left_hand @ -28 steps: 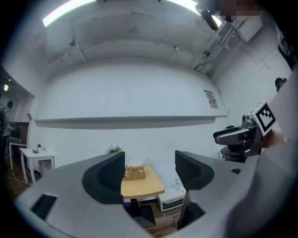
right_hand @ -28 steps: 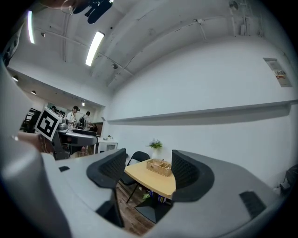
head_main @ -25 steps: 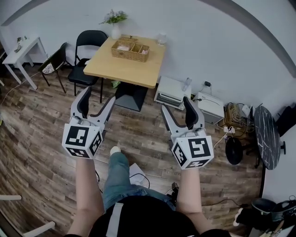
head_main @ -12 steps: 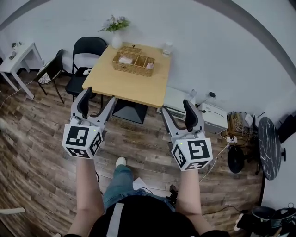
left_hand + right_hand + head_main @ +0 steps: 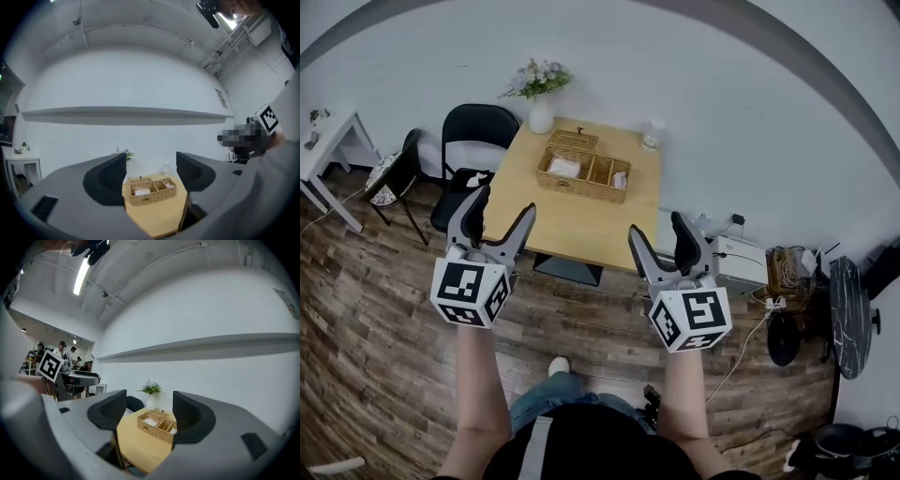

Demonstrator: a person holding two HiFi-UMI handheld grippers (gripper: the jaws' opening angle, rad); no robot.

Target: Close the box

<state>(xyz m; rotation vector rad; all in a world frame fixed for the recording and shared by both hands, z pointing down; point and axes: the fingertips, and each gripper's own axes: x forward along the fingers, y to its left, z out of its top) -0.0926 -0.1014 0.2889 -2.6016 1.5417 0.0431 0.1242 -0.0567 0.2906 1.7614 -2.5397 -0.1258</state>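
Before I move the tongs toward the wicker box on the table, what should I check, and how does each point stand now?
1. Left tongs open and empty: ok.
2. Right tongs open and empty: ok.
3. Wicker box in view on the table: ok.
4. Lid found, raised at the far side: ok.
5. Tongs near the lid: not ok, both short of the table.
6. How the lid is hinged: cannot tell.

What lies in the wicker box [image 5: 583, 174] is too small to tell; the left gripper [image 5: 503, 206] hides a near corner of the table [image 5: 581, 230]
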